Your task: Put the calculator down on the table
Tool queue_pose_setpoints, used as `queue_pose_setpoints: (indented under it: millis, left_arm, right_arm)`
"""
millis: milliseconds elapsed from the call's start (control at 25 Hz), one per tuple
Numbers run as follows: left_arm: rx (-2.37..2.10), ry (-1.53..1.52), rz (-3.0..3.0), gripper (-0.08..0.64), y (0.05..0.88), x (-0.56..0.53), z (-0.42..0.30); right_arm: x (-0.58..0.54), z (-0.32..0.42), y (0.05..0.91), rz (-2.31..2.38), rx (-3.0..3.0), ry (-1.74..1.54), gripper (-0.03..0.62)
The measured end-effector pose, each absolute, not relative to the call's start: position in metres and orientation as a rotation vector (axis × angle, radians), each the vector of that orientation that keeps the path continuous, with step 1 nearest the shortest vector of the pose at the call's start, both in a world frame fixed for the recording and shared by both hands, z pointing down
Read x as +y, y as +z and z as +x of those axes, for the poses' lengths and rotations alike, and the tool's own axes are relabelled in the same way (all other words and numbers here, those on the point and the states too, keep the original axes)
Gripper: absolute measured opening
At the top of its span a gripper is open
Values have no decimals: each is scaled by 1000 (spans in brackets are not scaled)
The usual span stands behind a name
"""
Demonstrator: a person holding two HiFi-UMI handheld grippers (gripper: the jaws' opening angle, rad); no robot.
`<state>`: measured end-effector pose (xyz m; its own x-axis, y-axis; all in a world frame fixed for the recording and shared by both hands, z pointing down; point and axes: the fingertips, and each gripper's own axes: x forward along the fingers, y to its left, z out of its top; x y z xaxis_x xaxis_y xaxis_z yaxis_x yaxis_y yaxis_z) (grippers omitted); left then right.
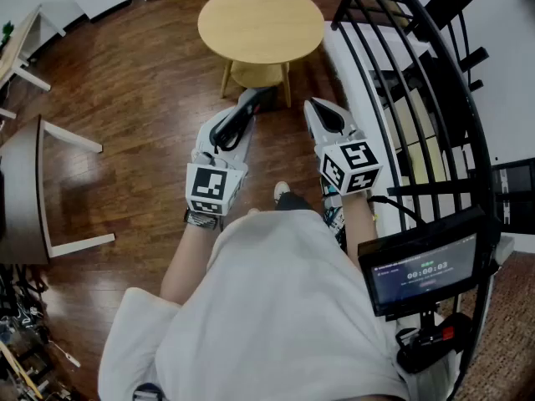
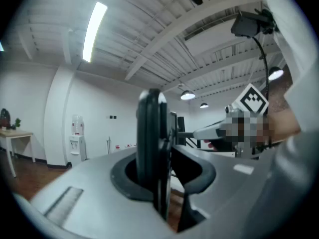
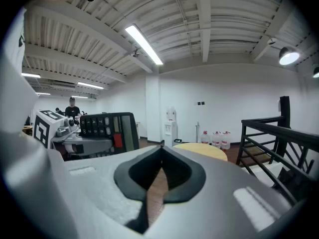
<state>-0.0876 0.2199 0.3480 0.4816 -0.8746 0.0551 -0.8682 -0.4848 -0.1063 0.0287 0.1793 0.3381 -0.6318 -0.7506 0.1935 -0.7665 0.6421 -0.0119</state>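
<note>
A black calculator [image 2: 151,148] stands edge-on between the jaws of my left gripper [image 2: 162,183], which is shut on it. In the right gripper view the calculator [image 3: 106,128] shows its keys and display, held up at the left. From the head view it is a dark slab [image 1: 254,100] sticking out of the left gripper [image 1: 242,114], just short of the round wooden table [image 1: 261,22]. My right gripper [image 1: 323,114] is beside it, level with it. Its jaws [image 3: 160,153] are shut with nothing between them. The round table [image 3: 203,151] lies ahead of it.
A black metal railing [image 1: 418,98] runs along the right side. A dark table with white legs [image 1: 33,190] stands at the left on the wooden floor. A small screen [image 1: 422,272] is mounted at the lower right. A water dispenser [image 3: 171,126] and bottles [image 3: 215,138] line the far wall.
</note>
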Motion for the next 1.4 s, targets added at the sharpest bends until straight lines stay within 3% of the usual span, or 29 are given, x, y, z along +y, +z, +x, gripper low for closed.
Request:
queue_pose_setpoints:
  millis: [760, 1400]
  left_arm:
    - [1595, -201, -2646, 115, 348, 185, -111]
    - [1595, -339, -2611, 115, 345, 33, -77]
  right_arm:
    - [148, 8, 337, 1195, -2719, 171, 3]
    - [-13, 26, 345, 1096, -2757, 290, 3]
